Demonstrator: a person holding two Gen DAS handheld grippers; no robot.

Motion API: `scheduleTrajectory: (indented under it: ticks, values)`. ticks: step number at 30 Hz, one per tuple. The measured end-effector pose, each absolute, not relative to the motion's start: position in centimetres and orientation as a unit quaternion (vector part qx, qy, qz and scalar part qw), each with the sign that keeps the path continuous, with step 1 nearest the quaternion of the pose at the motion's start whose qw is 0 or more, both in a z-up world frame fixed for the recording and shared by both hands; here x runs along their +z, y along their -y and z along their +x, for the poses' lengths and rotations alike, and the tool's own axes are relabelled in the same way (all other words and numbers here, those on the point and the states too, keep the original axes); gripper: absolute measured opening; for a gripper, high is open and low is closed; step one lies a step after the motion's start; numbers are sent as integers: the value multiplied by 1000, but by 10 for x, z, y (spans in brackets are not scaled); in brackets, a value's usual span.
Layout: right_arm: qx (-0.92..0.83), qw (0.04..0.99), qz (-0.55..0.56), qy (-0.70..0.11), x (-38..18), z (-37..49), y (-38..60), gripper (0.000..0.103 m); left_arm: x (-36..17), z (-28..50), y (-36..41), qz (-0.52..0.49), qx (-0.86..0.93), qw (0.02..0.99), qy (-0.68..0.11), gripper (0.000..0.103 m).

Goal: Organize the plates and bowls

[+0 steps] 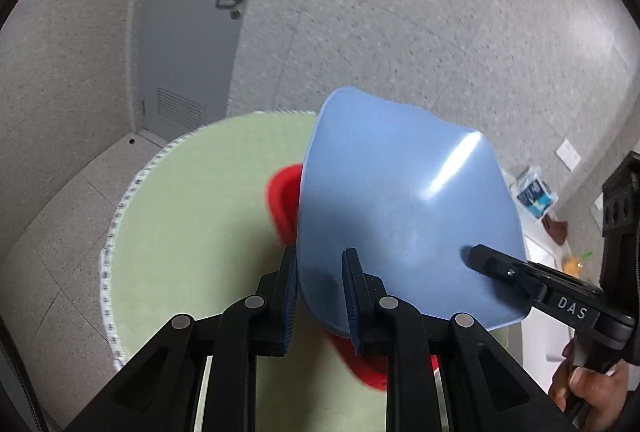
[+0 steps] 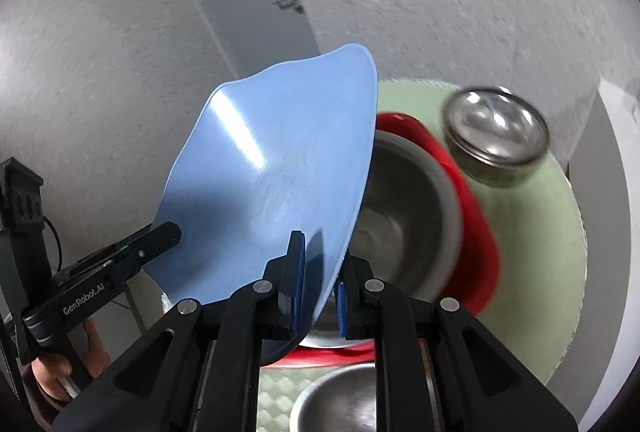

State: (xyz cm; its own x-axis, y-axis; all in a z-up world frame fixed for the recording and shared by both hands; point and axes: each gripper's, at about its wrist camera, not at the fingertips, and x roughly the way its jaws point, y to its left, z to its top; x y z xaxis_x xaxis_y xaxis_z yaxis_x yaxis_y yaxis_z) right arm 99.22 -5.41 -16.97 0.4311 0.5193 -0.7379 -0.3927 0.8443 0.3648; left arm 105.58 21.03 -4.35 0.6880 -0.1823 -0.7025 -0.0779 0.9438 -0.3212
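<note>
A blue plate is held tilted up in the air by both grippers. My left gripper is shut on its near rim; it also shows in the right wrist view, clamped on the plate's left edge. My right gripper is shut on the blue plate at its lower rim; it also shows in the left wrist view. Below the blue plate lies a red plate with a steel bowl in it. The red plate shows partly in the left wrist view.
A round table with a green cloth stands beneath. A second steel bowl stands at its far side, and a third at the near edge. Grey door and walls behind. A side surface with small items is at right.
</note>
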Motion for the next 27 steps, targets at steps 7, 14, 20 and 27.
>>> scheduleTrajectory:
  ticks: [7,14,20,27]
  values:
    - [266,824,77,-494,-190,1010,77,16,-58,1092,-184,-161,-18,891,-423,16]
    - [256,818,78,-509,-200,1023,84,37,-58,1102,-171,-157,4,887,-434,16]
    - [255,825,81,-497,-196,1021,89,57,-57,1102,-161,-156,13,888,-432,20]
    - [228,852,87,-462,-182,1000,116,66,-50,1065,-152,-151,13,905,-398,66]
